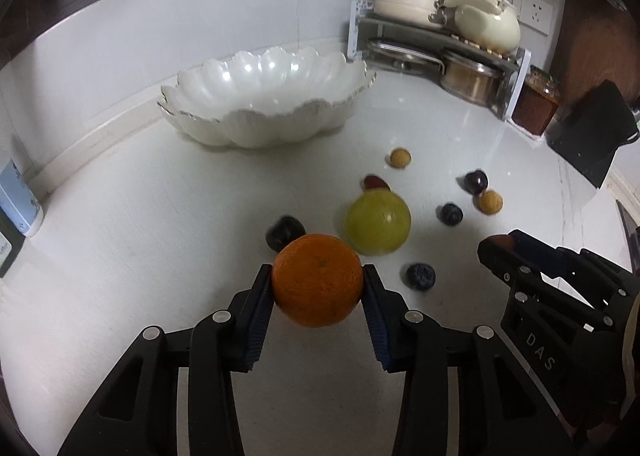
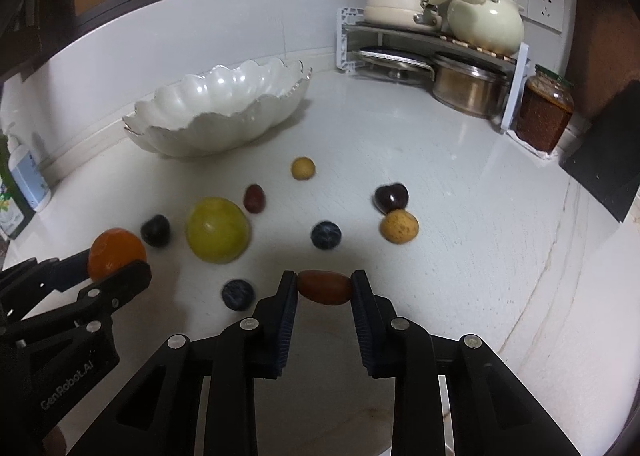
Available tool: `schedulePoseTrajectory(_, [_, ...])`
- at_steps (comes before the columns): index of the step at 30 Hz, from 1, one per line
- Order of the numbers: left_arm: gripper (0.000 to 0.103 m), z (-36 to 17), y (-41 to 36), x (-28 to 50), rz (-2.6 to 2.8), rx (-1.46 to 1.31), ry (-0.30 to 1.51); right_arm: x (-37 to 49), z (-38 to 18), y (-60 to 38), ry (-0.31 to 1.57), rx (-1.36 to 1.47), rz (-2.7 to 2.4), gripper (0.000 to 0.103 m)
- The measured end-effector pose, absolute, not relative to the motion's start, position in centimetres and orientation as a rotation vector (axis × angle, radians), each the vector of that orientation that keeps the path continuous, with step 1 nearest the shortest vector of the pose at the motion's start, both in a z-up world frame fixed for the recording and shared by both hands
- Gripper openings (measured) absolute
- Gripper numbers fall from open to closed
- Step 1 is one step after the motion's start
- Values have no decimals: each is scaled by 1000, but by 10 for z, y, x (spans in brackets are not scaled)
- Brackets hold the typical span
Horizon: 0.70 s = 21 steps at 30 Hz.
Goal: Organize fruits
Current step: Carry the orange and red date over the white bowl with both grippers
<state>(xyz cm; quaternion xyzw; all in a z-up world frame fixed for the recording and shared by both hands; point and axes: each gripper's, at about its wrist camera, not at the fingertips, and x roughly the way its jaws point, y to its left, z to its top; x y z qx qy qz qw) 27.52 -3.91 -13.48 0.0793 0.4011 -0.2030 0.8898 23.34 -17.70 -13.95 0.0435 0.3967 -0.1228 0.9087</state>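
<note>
My left gripper is shut on an orange, held above the white counter; it shows in the right wrist view too. My right gripper is shut on a brown-red date. A white scalloped bowl stands empty at the back left. Loose on the counter lie a yellow-green fruit, a red date, two tan round fruits, dark plums and blueberries.
A corner rack with pots and a kettle stands at the back right, with a jar of red preserve beside it. A dark board leans at the right. Bottles stand at the left wall.
</note>
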Motion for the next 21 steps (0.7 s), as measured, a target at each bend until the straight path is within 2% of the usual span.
schedulePoseTrajectory(21, [43,-61,-14,304,-406,125,656,266,-70,-148,633,63,-165,29])
